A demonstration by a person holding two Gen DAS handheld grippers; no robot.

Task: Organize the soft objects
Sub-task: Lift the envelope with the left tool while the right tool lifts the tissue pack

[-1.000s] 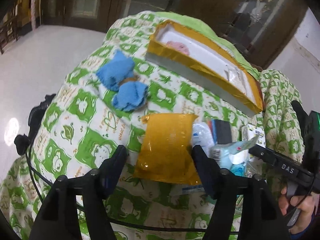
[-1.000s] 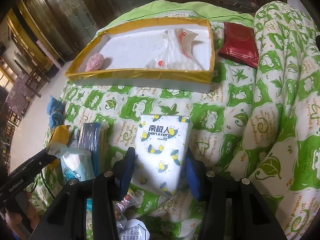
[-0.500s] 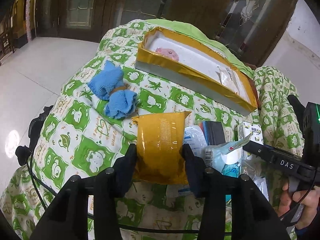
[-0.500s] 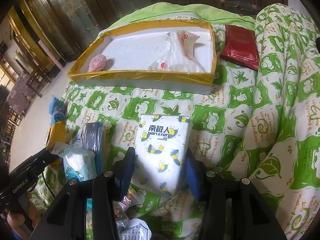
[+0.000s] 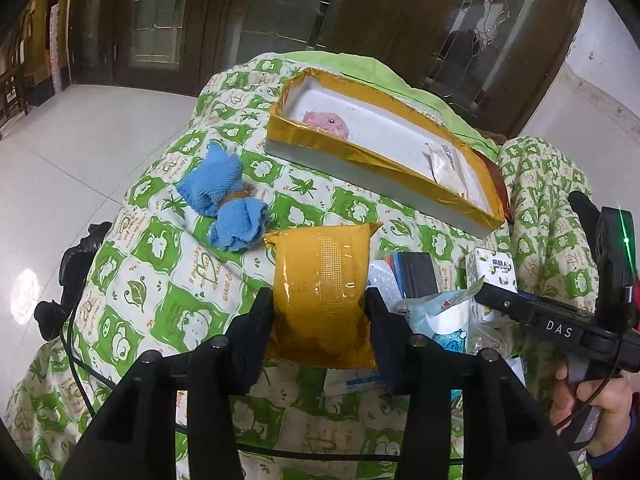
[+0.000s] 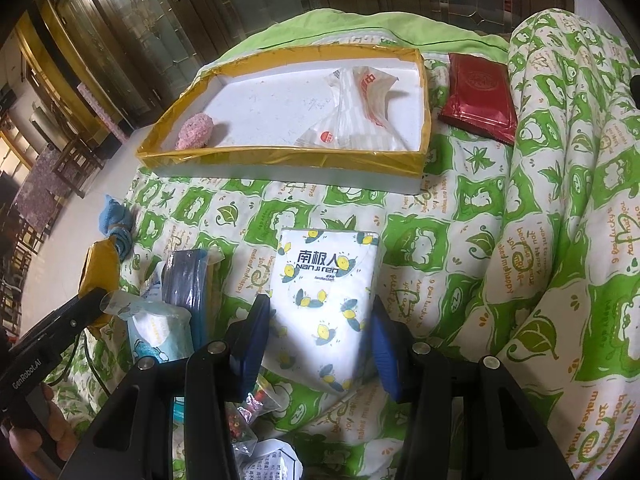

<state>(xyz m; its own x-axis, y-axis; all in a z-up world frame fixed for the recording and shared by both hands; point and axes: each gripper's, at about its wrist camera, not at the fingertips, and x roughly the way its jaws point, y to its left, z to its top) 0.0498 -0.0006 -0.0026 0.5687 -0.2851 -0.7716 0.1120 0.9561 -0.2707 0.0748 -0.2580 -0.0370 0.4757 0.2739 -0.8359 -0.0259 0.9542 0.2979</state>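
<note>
Two grips are holding at once: I am clamping the left gripper (image 5: 320,316), whose jaws have just been closing, on the glossy yellow plastic pouch (image 5: 322,280), and the right gripper (image 6: 320,332) on the white bee-printed tissue pack (image 6: 324,292). Both packs are sitting near me, short of the yellow-taped white foam tray (image 6: 280,160). Next, I judge, I am lifting each forward over that tray's near wall.

Green-and-white leaf-print quilted bedspread (image 6: 460,248) over the surface, dark wooden glass-panelled doors (image 5: 380,20) behind, pale glossy tiled floor (image 5: 80,152) at left, black cable (image 5: 80,364) trailing over the quilt edge.
</note>
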